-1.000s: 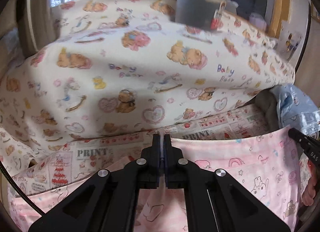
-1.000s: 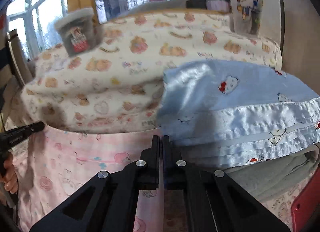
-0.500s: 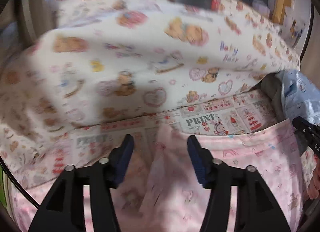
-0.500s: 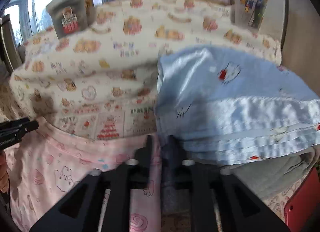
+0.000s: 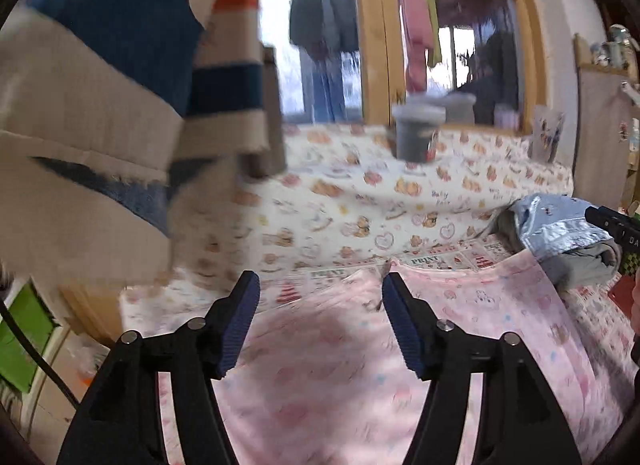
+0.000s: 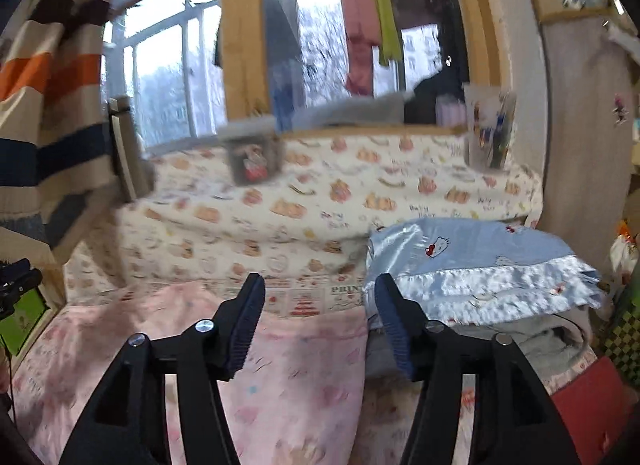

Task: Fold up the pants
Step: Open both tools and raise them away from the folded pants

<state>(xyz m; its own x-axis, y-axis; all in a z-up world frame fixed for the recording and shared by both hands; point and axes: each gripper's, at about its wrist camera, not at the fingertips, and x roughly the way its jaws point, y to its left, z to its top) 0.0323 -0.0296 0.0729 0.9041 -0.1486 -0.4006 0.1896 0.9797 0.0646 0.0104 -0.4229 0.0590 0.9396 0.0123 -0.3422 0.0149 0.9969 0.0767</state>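
On the bed with the teddy-bear print cover (image 5: 400, 201), the pink printed pants (image 5: 340, 365) lie flat. My left fingers (image 5: 320, 297) and right fingers (image 6: 318, 295) are apart, holding nothing. I might grab the bedsheet too.

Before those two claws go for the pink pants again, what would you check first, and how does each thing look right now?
1. Left gripper open, holding nothing: ok.
2. Right gripper open, holding nothing: ok.
3. Pink pants lying flat below both grippers, released: ok.
4. Pants' far edge neat: not ok; a small flap sticks up near the left gripper's right fingertip.
5. Room beside the pants: not ok; the blue stack sits right at their edge, close to the right gripper.
6. Whether the fold is even underneath: cannot tell, the views are blurred.
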